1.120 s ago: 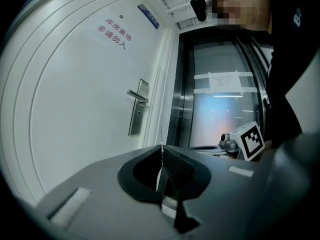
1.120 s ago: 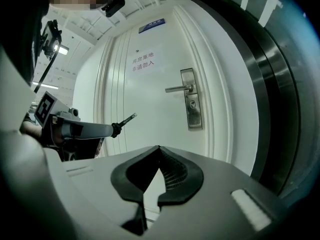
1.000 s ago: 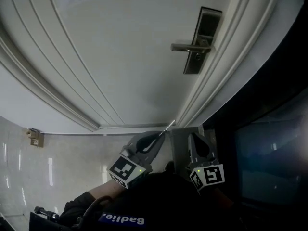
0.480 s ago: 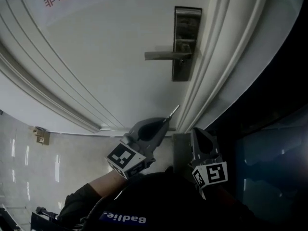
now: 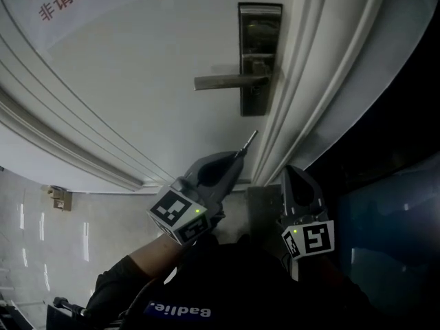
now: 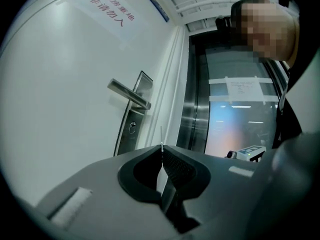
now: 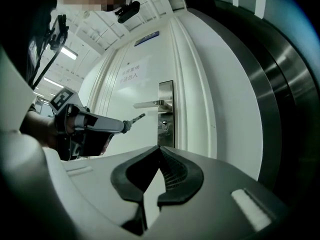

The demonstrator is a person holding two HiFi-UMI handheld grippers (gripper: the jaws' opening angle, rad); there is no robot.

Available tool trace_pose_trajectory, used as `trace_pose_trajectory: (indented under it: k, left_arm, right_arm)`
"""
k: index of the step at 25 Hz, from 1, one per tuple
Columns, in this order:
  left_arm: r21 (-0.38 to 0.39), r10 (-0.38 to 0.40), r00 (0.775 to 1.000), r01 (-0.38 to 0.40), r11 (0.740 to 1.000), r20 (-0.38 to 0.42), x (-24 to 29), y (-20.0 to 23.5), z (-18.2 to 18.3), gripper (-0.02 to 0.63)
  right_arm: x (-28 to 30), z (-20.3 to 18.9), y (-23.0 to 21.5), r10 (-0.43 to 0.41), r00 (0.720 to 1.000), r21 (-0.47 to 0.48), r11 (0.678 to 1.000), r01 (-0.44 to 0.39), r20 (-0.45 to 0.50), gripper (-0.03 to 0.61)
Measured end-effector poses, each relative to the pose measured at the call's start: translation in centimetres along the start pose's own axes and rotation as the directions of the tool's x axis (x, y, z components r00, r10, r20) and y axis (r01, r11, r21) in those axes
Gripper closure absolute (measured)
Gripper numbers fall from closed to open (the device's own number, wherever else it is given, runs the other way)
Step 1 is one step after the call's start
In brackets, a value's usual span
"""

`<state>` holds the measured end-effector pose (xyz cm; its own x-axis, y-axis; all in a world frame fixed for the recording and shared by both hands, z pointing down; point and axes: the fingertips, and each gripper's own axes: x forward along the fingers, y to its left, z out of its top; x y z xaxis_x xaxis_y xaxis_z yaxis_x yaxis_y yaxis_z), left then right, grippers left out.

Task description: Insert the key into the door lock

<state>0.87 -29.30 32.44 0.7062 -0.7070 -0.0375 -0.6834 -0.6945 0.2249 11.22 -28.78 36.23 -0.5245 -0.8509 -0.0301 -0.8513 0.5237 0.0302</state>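
Holding the key [image 5: 246,143] clamped by its head in the left tool [image 5: 237,158], I kept the blade sticking straight out past the jaws. It was aimed at the lock plate [image 5: 259,53] so it could go nose-first into the keyhole [image 6: 132,127] under the handle [image 5: 223,82]. The tip sat short of the plate, touching nothing. The right tool [image 5: 294,177] hung just beside it near the door frame [image 5: 292,108], jaws together on nothing; I judged it spare, kept clear of the key's path. Against a second earlier, both tools had come closer to the door [image 5: 137,81]. The key tip had gone from well below the lock to just under the plate's lower end.
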Motion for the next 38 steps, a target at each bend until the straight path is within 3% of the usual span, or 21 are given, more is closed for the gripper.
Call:
trace_pose_trajectory:
  k: [7, 11, 13, 16, 18, 19, 29, 38]
  left_arm:
    - [-0.151, -0.050, 0.999, 0.051, 0.987, 0.014, 1.9, 2.5, 0.1, 0.586]
    - [-0.279, -0.083, 0.996, 0.088, 0.956, 0.027, 3.0, 3.7, 0.2, 0.586]
    - [-0.402, -0.106, 0.993, 0.121, 0.908, 0.061, 3.7, 4.3, 0.3, 0.586]
    - [-0.587, -0.125, 0.985, 0.170, 0.791, 0.116, 4.6, 5.0, 0.3, 0.586]
    - [-0.667, -0.133, 0.982, 0.187, 0.721, 0.132, 5.2, 5.1, 0.0, 0.586]
    - [-0.689, -0.135, 0.981, 0.192, 0.699, 0.137, 5.4, 5.1, -0.1, 0.586]
    - [-0.829, -0.099, 0.979, 0.205, 0.521, 0.180, 7.5, 6.3, 0.0, 0.586]
    - [-0.872, -0.071, 0.974, 0.225, 0.434, 0.216, 8.0, 6.6, 0.0, 0.586]
  right_arm:
    - [2.3, 5.6, -2.6, -0.060, 0.993, -0.145, 0.987, 0.075, 0.104, 0.575]
    - [3.4, 8.4, -3.3, -0.063, 0.987, -0.187, 0.978, 0.090, 0.147, 0.575]
    - [3.8, 9.4, -3.4, -0.062, 0.984, -0.206, 0.974, 0.096, 0.166, 0.575]
    - [4.7, 10.5, -3.8, -0.063, 0.982, -0.257, 0.960, 0.108, 0.178, 0.575]
    - [5.4, 10.9, -4.2, -0.067, 0.982, -0.297, 0.947, 0.118, 0.177, 0.575]
    - [5.6, 11.1, -4.4, -0.068, 0.982, -0.315, 0.941, 0.122, 0.178, 0.575]
    - [6.7, 11.7, -4.4, -0.069, 0.979, -0.343, 0.930, 0.132, 0.190, 0.575]
    - [7.4, 12.3, -5.1, -0.069, 0.978, -0.349, 0.927, 0.136, 0.197, 0.575]
